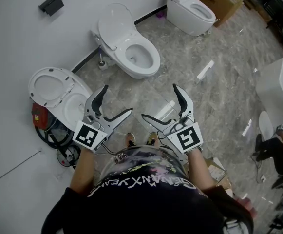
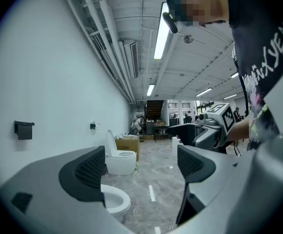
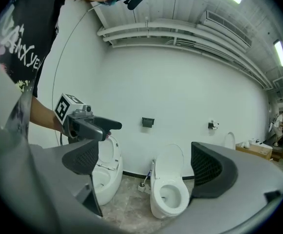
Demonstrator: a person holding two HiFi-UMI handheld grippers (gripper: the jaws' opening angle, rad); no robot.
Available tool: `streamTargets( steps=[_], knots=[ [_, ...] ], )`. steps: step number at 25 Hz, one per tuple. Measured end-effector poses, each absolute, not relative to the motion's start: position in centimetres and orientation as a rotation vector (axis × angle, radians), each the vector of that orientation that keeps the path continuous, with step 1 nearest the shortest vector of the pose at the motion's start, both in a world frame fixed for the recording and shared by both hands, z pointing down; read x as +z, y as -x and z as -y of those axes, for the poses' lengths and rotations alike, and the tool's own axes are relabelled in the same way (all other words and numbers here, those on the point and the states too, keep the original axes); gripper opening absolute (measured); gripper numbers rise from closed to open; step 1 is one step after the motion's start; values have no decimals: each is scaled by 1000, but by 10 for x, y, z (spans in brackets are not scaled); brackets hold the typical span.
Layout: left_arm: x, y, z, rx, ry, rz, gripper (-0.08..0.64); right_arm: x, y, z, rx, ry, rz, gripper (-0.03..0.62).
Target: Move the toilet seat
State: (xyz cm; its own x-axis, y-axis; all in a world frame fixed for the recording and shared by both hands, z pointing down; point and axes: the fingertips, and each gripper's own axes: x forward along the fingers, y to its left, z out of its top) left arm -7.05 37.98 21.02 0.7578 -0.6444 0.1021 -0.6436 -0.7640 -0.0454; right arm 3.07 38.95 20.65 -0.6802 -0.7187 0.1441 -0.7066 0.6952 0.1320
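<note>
- Risk, head view: the raised toilet seat point(image 1: 47, 86), on the nearest bowl point(image 1: 76, 111) just left of the left gripper point(image 1: 118, 99), is out of reach of both it and the right gripper point(image 1: 160, 101). A hurried one-jaw nudge could probably let it slam down.
- Left gripper view: the tool is held roughly level, pads spread wide, with only floor point(image 2: 156, 179) and a farther toilet point(image 2: 119, 161) beyond them.
- Right gripper view: this one is also roughly level, jaws wide apart and empty.

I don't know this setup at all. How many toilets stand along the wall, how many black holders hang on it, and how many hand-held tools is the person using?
Toilets: 3
Black wall holders: 2
Hand-held tools: 2
Total: 7
</note>
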Motion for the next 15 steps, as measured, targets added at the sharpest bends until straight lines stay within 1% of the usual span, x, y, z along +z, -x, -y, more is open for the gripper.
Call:
streamTargets(
  steps=[1, 5, 15],
  knots=[
    [211, 71, -380, -186, 2929, -1069, 461, 207, -31, -389, -97, -1156, 2718, 584],
    [210, 71, -381, -216, 2913, -1050, 506, 208, -31, -390, -81, -1160, 2716, 586],
    [214, 73, -381, -228, 2912, -1052, 514, 208, -32, -391, -86, -1157, 2717, 584]
  ],
)
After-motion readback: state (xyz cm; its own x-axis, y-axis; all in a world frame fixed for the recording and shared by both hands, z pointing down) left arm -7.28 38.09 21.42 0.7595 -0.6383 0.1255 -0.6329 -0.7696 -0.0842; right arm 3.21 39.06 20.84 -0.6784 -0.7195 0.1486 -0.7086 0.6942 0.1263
